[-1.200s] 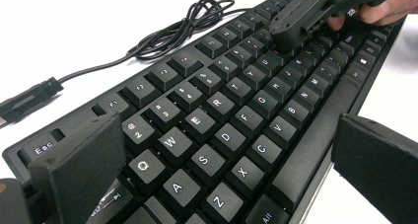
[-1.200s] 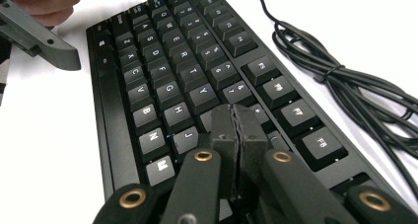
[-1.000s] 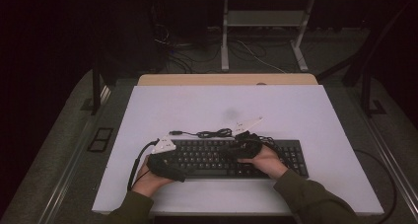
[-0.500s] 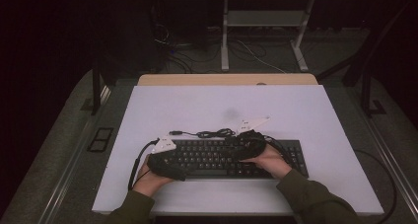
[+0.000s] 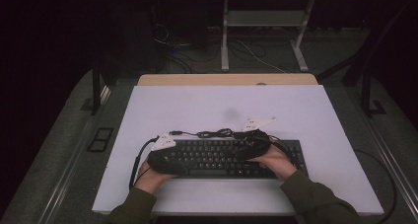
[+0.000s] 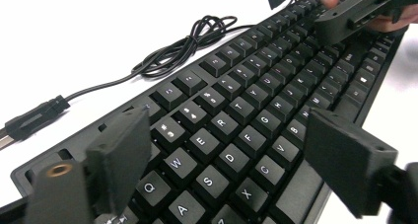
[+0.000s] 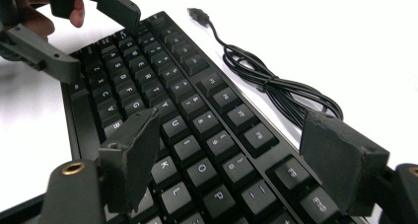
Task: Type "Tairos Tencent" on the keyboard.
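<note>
A black keyboard (image 5: 231,157) lies at 6 o'clock on the white tabletop (image 5: 296,110), near its front edge, with bare surface open toward 12. Its coiled cable (image 5: 214,133) rests just behind. Hands hide both keyboard ends. The left tool (image 6: 222,160), just closing, and right tool (image 7: 231,155), just opening, stand wide astride the keys, gripping nothing.

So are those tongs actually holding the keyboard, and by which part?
Neither holds it. The left tongs and right tongs both gape over the keyboard, one near each end; their jaws have just been moving and stand apart above the keys, gripping nothing.
</note>
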The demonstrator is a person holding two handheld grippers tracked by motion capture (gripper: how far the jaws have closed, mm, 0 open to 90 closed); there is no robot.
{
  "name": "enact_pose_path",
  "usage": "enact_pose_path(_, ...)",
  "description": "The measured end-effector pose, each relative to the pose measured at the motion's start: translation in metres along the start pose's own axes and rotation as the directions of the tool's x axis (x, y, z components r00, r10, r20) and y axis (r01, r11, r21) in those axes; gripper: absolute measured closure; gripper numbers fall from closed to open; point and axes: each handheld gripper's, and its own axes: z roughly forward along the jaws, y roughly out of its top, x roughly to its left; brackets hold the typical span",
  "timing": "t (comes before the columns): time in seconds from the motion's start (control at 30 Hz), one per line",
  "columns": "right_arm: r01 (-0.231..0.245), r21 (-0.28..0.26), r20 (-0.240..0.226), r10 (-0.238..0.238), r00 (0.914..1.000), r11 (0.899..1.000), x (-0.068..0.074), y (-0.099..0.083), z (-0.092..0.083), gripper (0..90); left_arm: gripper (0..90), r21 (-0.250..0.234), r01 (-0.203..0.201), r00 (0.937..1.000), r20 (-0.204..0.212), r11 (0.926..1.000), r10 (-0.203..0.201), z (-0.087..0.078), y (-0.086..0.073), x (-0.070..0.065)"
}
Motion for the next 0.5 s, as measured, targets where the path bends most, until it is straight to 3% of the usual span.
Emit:
enact_pose_path(0.2, -0.012, -0.006, 0.022, 0.012, 0.9997, 1.000, -0.001, -0.003, -0.007, 22.0, 36.1, 0.015, -0.005, 1.0000, 0.005, 0.9999, 0.005, 0.003, 0.002, 0.003)
enact_pose_path(0.5, -0.020, -0.012, 0.046, 0.021, 0.9987, 1.000, -0.003, -0.009, -0.015, 21.6, 63.9, 0.034, -0.020, 0.9983, 0.055, 0.9992, 0.018, 0.008, 0.007, 0.006)
